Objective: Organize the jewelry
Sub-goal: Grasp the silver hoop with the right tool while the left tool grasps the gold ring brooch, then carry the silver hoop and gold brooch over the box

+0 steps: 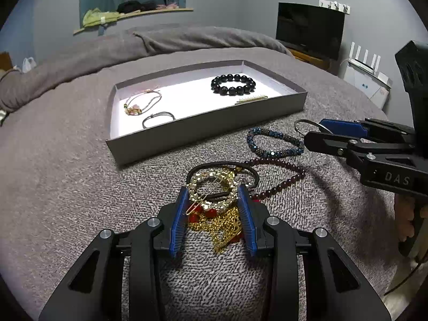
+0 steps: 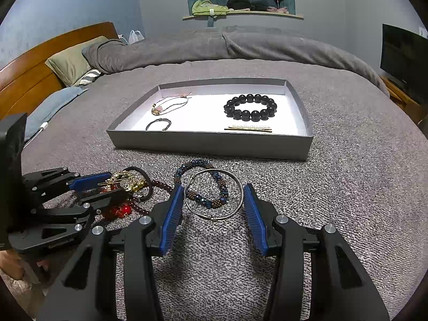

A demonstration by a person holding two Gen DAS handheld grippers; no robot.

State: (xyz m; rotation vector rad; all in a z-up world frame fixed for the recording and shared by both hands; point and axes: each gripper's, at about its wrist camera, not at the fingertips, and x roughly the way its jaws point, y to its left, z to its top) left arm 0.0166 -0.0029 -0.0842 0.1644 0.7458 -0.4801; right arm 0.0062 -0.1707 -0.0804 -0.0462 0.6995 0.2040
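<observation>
Left gripper pinching gold bracelet; right gripper holds silver bangle. Next: lift clear of tangle, carry to tray.

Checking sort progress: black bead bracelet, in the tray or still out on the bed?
In. The black bead bracelet lies flat on the white floor of the tray, on its right side, just behind a gold hair clip.
</observation>
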